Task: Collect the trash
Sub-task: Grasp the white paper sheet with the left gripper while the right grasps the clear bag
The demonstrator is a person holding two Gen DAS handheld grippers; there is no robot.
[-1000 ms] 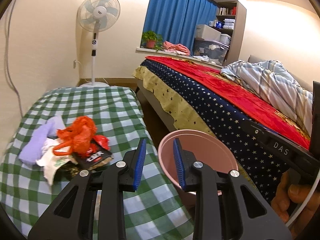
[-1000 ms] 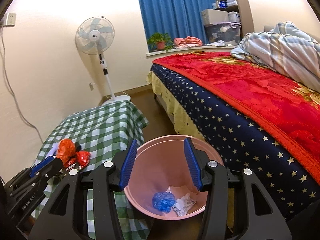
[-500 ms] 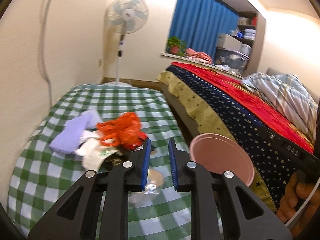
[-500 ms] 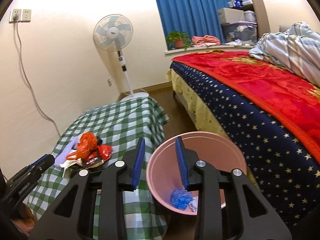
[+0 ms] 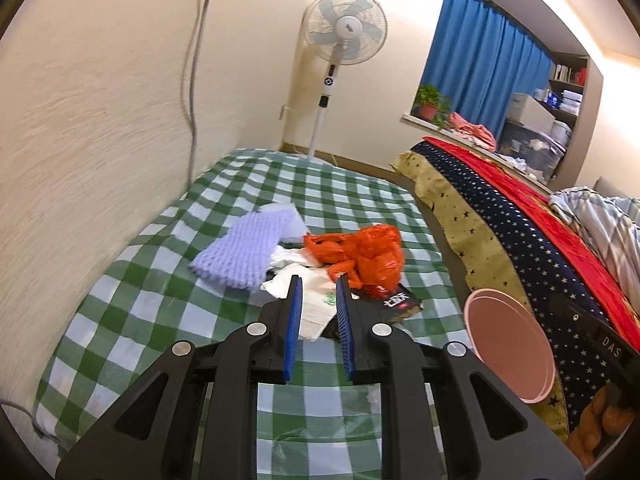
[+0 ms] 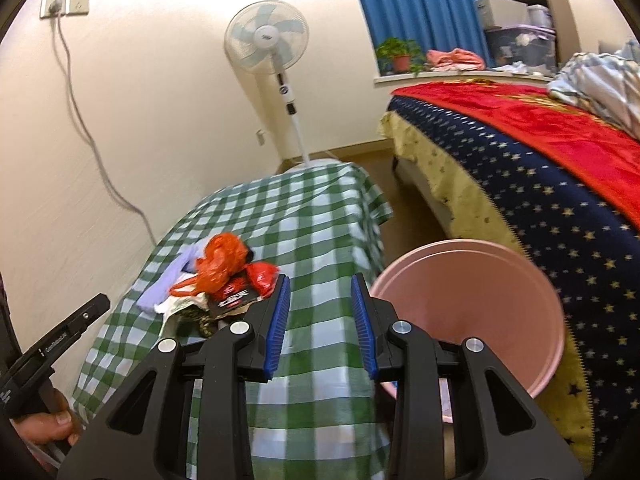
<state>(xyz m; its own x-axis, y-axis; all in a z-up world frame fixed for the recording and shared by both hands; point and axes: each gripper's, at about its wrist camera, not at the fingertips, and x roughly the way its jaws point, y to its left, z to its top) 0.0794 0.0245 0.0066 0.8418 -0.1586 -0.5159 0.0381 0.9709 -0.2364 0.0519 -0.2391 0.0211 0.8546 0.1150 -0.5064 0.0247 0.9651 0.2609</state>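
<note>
A trash pile lies on the green checked tablecloth (image 5: 168, 292): an orange plastic bag (image 5: 360, 252), a lilac foam sleeve (image 5: 248, 244), white wrappers (image 5: 316, 304) and a black packet (image 5: 396, 304). My left gripper (image 5: 318, 292) is open and empty, its tips just short of the white wrappers. The pink bin (image 5: 508, 344) stands on the floor to the right of the table. My right gripper (image 6: 320, 284) is open and empty over the table's near right edge, between the pile (image 6: 220, 268) and the bin (image 6: 480, 312).
A bed with a starry blue and red cover (image 6: 540, 168) runs along the right. A standing fan (image 5: 344, 36) stands behind the table. A cable (image 5: 192, 80) hangs on the left wall. A clear plastic scrap (image 5: 356, 416) lies on the cloth under my left gripper.
Both grippers swung left from the bin toward the table. My left gripper came up to the trash pile. My right gripper narrowed, then opened again.
</note>
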